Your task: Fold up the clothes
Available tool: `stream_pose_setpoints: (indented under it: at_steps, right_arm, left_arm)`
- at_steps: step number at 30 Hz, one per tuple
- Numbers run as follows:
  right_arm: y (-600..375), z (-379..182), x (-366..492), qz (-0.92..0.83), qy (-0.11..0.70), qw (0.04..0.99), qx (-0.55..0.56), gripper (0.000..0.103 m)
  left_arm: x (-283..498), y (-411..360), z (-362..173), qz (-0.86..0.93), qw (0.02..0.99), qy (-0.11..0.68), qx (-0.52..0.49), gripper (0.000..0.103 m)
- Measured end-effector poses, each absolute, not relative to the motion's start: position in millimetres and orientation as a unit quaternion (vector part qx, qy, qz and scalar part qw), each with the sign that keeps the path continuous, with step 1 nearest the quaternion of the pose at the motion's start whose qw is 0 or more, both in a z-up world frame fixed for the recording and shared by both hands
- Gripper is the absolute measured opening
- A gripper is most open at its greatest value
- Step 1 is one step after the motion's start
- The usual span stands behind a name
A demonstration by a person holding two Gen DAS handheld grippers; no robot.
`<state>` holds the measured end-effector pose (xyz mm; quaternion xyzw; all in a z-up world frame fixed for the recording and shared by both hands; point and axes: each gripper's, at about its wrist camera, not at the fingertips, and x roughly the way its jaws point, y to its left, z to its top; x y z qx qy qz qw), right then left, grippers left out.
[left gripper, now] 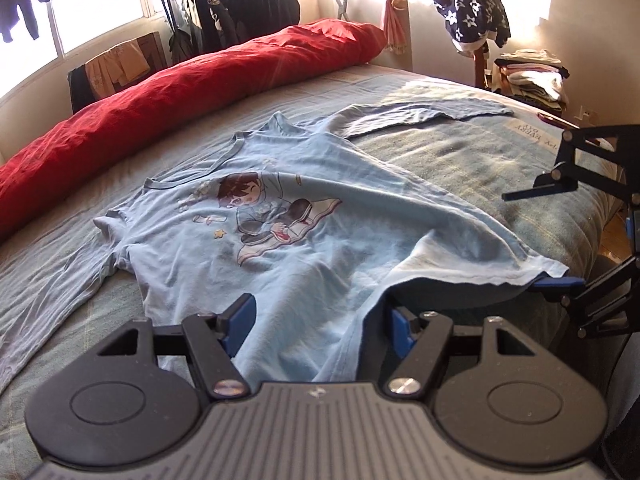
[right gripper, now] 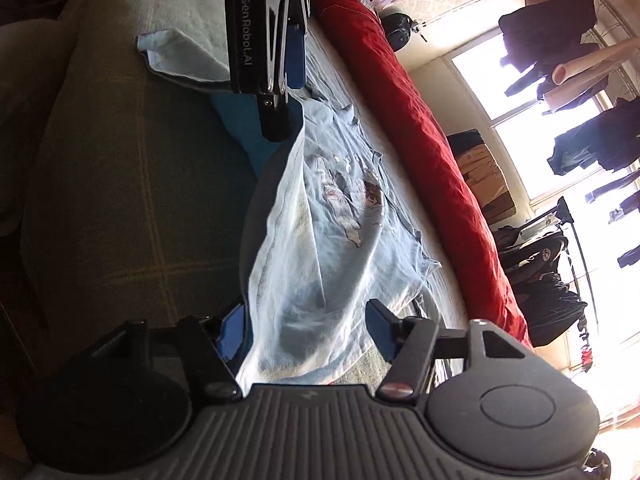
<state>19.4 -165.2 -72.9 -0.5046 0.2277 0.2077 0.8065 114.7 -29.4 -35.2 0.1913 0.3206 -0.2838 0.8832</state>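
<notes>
A light blue long-sleeved shirt (left gripper: 280, 216) with a cartoon print lies face up on the bed, its sleeves spread out. My left gripper (left gripper: 320, 320) is open, its jaws wide apart, and the shirt's hem drapes between its blue pads (left gripper: 242, 314). My right gripper (left gripper: 560, 236) shows at the right edge, open, its lower finger under the other hem corner. In the right wrist view my right gripper (right gripper: 308, 332) is open around the hem of the shirt (right gripper: 344, 232). The left gripper (right gripper: 276, 92) reaches in from the top there.
A grey-blue blanket (left gripper: 460, 152) covers the bed. A long red duvet (left gripper: 180, 92) lies along the far side. A clothes rack (left gripper: 236, 4) stands by the window. A stack of folded clothes (left gripper: 532, 80) sits at the right.
</notes>
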Motion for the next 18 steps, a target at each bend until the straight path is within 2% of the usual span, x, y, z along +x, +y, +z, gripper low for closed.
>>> stream_pose_setpoints:
  at_steps: [1,2,9,18]
  right_arm:
    - [-165,-73,22,0.212,0.241,0.803,-0.502,0.007]
    - [-166,-74,23,0.217,0.254,0.801,-0.497,0.002]
    - [-178,-47,26,0.221,0.277,0.812,-0.464,0.002]
    - [-197,-3,31,0.207,0.274,0.84,-0.42,0.002]
  left_arm:
    - [113,-30,-36,-0.284,0.882,0.321,0.194,0.07]
    - [111,-30,-37,-0.285,0.881,0.32,0.198,0.071]
    - [80,-38,-52,-0.313,0.867,0.299,0.245,0.073]
    - [33,-82,-88,-0.294,0.835,0.198,0.421,0.073]
